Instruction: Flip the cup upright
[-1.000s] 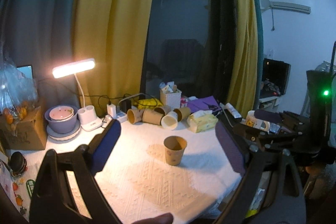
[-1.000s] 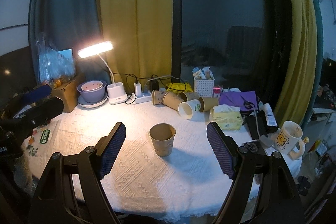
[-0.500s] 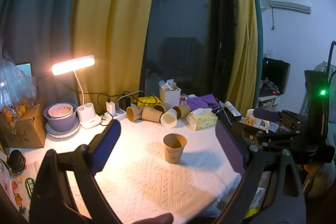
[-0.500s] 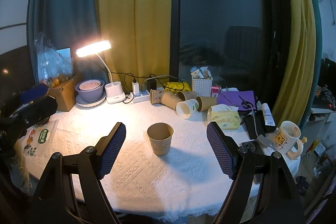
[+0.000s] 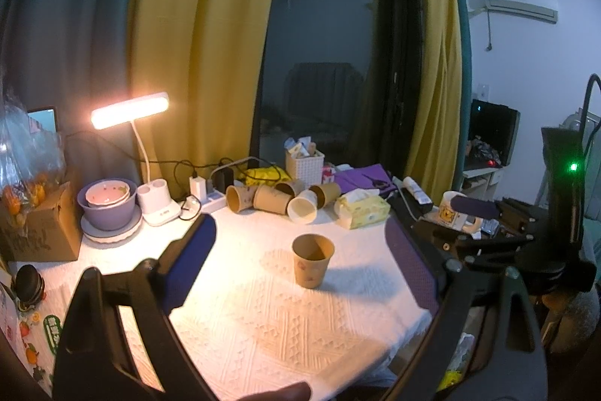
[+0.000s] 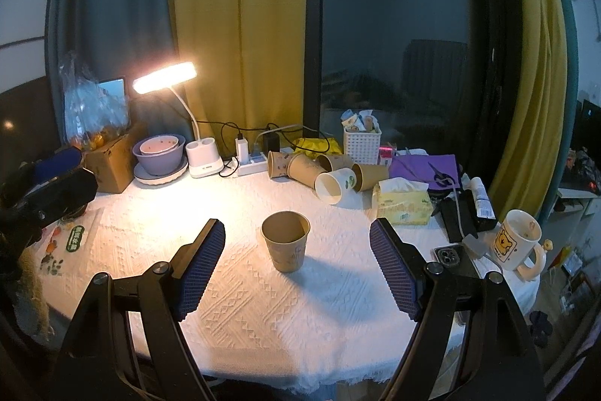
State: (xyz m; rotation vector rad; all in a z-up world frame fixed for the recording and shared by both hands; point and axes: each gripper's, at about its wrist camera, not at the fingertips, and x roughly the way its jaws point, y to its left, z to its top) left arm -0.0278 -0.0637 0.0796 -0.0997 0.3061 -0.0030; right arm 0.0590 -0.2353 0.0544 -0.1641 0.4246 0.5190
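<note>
The paper cup stands upright, mouth up, mid-tabletop on the white cloth, so I judge the flip done. My right fingers and left fingers are both spread wide, empty, back from it. The risk: it looks light, so a stray brush could tip it toward the fallen cups behind.

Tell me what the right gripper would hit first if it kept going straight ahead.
Probably the upright paper cup, which stands between the open jaws of the right gripper and a bit ahead. Depth is hard to judge.
</note>
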